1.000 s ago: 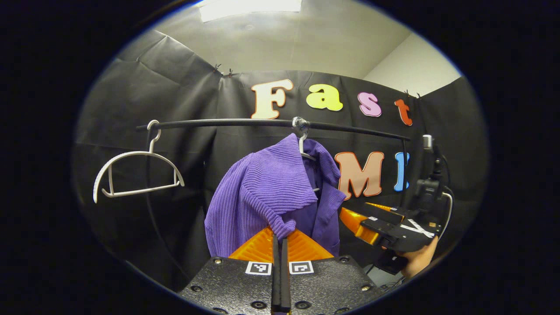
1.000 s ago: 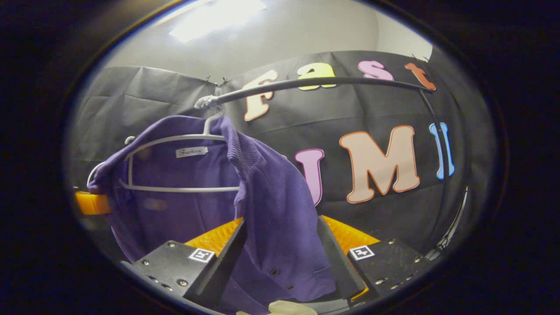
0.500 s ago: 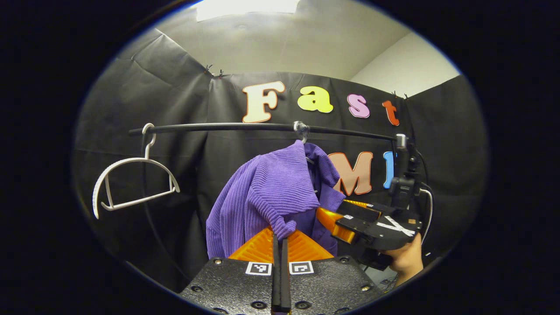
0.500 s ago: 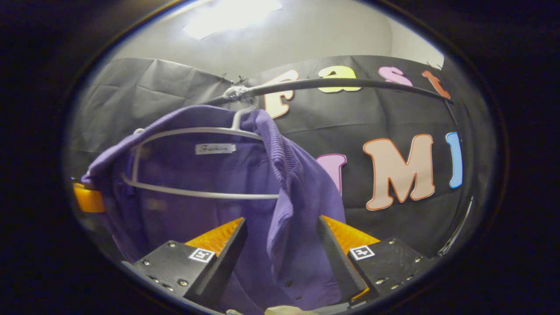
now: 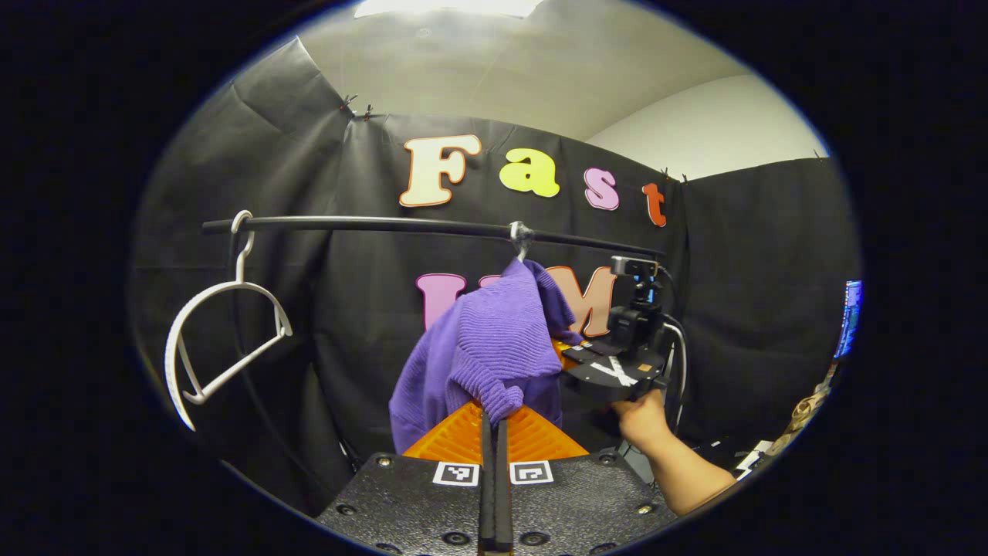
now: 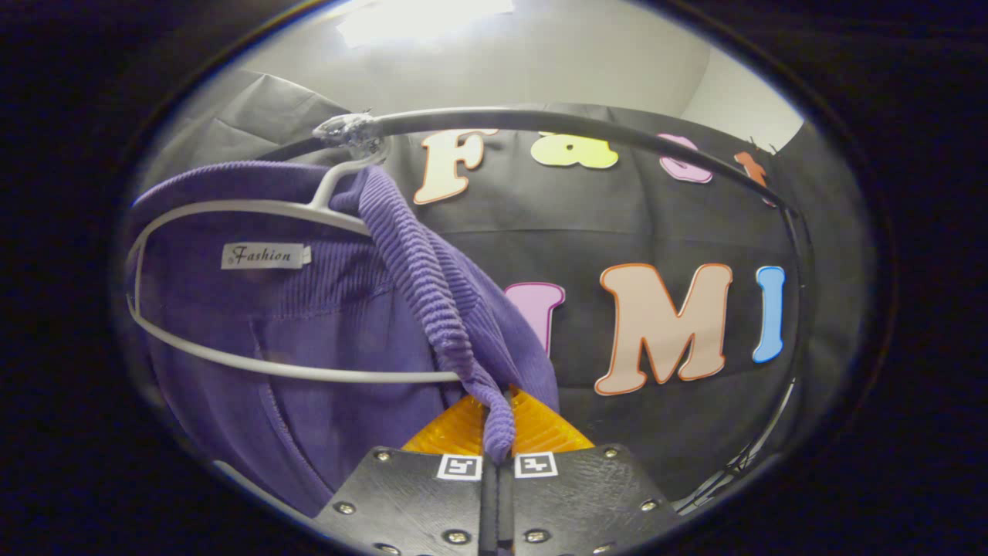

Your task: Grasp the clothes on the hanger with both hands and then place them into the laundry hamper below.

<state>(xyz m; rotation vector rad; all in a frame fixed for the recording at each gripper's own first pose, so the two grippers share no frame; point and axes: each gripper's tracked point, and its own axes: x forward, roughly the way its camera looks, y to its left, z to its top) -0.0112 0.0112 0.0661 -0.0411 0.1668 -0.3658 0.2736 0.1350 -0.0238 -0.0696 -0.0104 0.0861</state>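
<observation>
A purple ribbed cardigan [image 5: 482, 347] hangs on a white hanger [image 6: 255, 210] whose hook sits on a black rail [image 5: 370, 224]. My left gripper [image 5: 494, 413] is shut on a bunched fold of the cardigan's near shoulder. In the left gripper view the right gripper [image 5: 575, 359], held by a hand [image 5: 641, 417], reaches into the cardigan from the right. In the right gripper view the cardigan [image 6: 324, 324] hangs spread over the hanger, inside facing me, and the right gripper [image 6: 498, 444] is shut on its ribbed front edge [image 6: 421, 270].
An empty white hanger [image 5: 220, 332] hangs tilted at the left end of the rail. The rail [image 6: 556, 122] bends down into an upright post at the right [image 6: 791, 255]. Black cloth walls close in behind and on both sides. A lit screen [image 5: 849, 316] shows at the far right.
The right gripper went from open around the cardigan's front edge to shut on it. It also moved in closer to the hanger. The left gripper kept its hold and drew back.
</observation>
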